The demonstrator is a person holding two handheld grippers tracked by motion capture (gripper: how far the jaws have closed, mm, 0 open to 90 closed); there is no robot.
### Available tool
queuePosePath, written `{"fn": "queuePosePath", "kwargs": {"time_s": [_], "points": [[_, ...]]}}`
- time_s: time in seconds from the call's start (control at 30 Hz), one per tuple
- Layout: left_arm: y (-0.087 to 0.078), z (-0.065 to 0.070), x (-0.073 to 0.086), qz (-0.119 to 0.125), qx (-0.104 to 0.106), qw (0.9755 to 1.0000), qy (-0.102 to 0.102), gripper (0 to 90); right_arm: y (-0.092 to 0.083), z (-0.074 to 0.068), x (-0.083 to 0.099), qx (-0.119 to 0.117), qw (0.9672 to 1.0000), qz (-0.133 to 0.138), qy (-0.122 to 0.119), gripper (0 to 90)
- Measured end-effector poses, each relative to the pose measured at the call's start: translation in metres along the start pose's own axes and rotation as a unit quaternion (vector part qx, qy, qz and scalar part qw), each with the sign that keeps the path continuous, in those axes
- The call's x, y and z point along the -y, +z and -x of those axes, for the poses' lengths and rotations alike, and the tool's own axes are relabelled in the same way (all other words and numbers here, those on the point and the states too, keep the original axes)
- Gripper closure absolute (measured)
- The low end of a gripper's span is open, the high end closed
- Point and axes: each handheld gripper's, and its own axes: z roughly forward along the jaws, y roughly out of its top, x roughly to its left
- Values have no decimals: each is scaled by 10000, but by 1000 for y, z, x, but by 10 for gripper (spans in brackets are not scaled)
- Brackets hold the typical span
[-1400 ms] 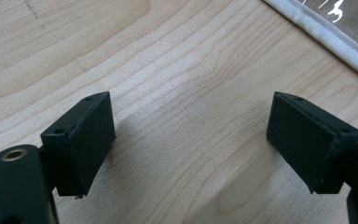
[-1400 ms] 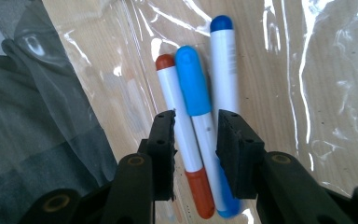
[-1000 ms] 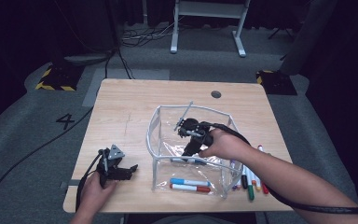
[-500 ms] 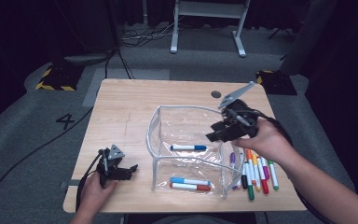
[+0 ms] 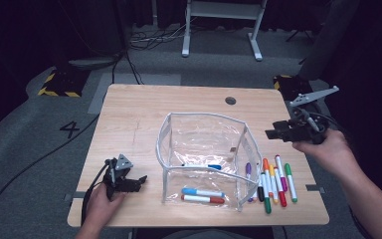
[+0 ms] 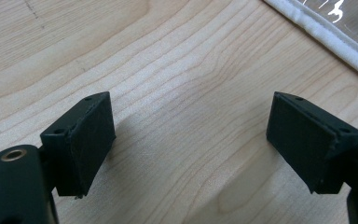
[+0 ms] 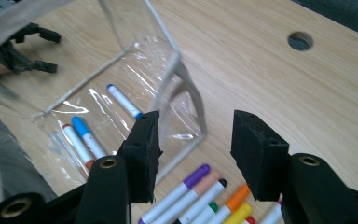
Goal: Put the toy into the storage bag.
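While the left gripper (image 5: 138, 180) rests on the wooden table (image 5: 134, 129) at the lower left of the high view, jaws apart and empty, the right gripper (image 5: 271, 133) hangs at the right edge, its jaws just opening with nothing between them. Below it lies a row of markers (image 5: 273, 178), beside the clear pouch (image 5: 204, 157) at centre, which holds three more markers.

Overhead plus two close table (image 5: 189, 102) views

Marker row (image 7: 205, 198) cut by bottom edge — colours partly hidden behind claw.
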Motion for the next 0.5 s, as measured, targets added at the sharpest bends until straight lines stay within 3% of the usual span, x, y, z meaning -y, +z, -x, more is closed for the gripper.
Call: {"fn": "queuePosePath", "kwargs": {"time_s": [0.2,0.4,0.5], "points": [[0,0,0,16,-6,10000,-13,153,-4,26,32,371,9984,-81,411,499],[0,0,0,17,-21,10000,-7,153,8,52,69,745,9939,-189,789,491],[0,0,0,16,-14,10000,-15,153,17,62,86,774,9923,-247,936,488]]}}
